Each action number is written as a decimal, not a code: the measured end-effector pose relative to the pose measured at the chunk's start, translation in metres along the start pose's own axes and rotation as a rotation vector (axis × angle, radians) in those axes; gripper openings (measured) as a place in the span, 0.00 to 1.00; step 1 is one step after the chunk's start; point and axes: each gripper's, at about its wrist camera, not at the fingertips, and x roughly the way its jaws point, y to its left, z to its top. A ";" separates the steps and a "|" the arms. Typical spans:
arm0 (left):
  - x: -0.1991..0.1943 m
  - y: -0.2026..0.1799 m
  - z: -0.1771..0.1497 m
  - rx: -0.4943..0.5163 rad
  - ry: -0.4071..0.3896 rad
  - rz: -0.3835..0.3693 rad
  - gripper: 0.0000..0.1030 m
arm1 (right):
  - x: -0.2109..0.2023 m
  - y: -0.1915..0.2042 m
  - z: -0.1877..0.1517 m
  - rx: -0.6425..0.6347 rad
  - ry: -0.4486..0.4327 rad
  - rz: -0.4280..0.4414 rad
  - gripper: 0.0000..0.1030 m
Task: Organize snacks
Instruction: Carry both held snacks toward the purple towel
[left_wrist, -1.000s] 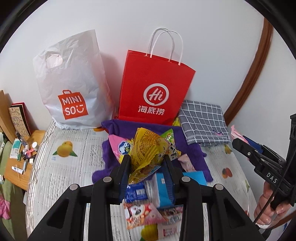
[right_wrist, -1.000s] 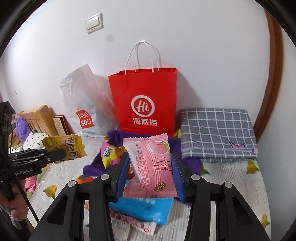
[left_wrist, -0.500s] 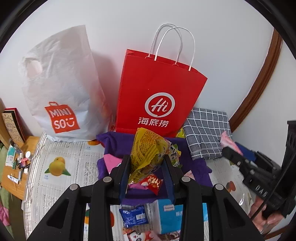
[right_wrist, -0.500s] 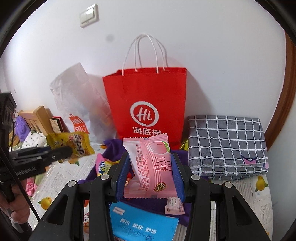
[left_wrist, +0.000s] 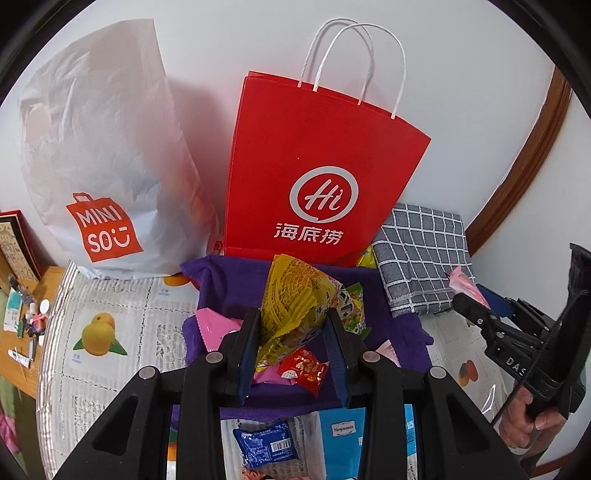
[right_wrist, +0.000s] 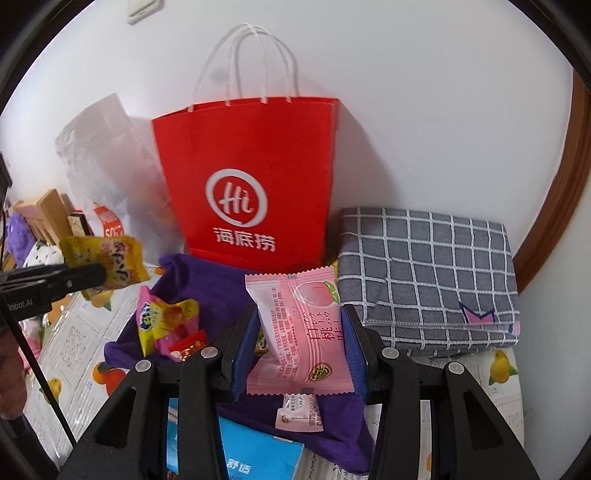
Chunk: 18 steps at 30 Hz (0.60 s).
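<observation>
My left gripper (left_wrist: 291, 332) is shut on a yellow snack packet (left_wrist: 295, 299), held above a purple cloth (left_wrist: 236, 280) in front of the red paper bag (left_wrist: 317, 177). My right gripper (right_wrist: 299, 332) is shut on a pink peach snack packet (right_wrist: 299, 332), also raised in front of the red paper bag (right_wrist: 251, 177). The left gripper with the yellow packet (right_wrist: 107, 264) shows at the left of the right wrist view. The right gripper with the pink packet (left_wrist: 467, 286) shows at the right of the left wrist view. Several loose snacks lie on the purple cloth (right_wrist: 207, 280).
A white Miniso plastic bag (left_wrist: 99, 158) stands left of the red bag against the wall. A folded grey checked cloth (right_wrist: 424, 273) lies to the right. Blue packets (left_wrist: 264, 448) lie near me on the fruit-print table cover (left_wrist: 99, 332). A wooden shelf with small items (left_wrist: 26, 314) is at the left.
Both grippers have moved forward and up toward the red paper bag with their packets held. The bags now look larger and the near snacks have slid down in view.
</observation>
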 end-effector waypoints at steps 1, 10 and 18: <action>0.001 0.000 0.000 0.000 0.001 0.000 0.32 | 0.002 -0.001 0.000 -0.001 0.006 -0.004 0.43; 0.007 0.002 -0.001 0.000 0.020 0.000 0.32 | 0.024 0.005 -0.006 -0.036 0.063 -0.026 0.43; 0.008 0.007 0.000 -0.013 0.022 -0.001 0.32 | 0.036 0.006 -0.010 -0.044 0.097 -0.028 0.43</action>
